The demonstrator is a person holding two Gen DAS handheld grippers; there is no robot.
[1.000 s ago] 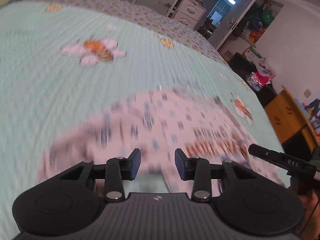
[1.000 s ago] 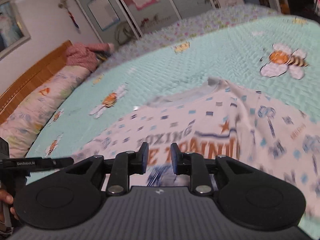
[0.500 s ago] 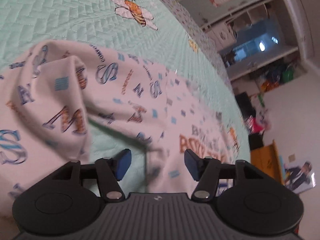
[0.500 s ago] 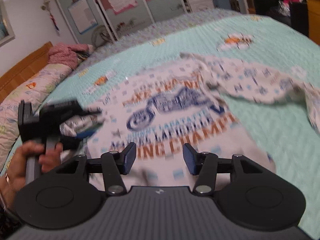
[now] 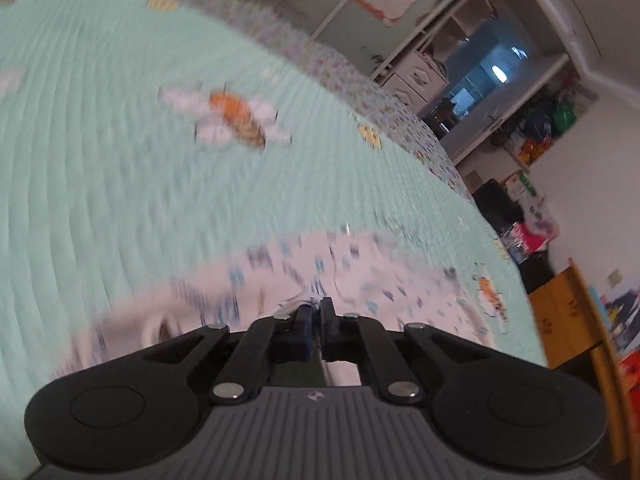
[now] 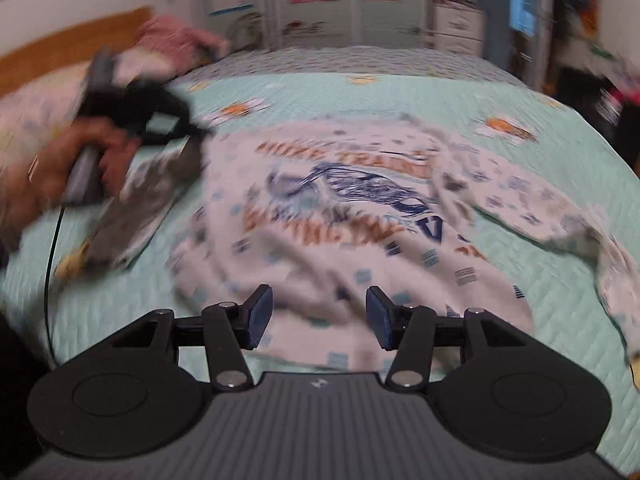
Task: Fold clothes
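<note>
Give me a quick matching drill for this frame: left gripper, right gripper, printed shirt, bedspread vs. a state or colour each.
Things:
1. left gripper
2. right gripper
3. printed shirt
4. bedspread

States or colours:
A. mint green, quilted, with bee patches
B. open, nothing between its pads
C. white with orange and blue lettering, spread out on the bed
D. shut on a pinch of fabric

Pairs: 1-D, 2-B, 3-C, 4-A
</note>
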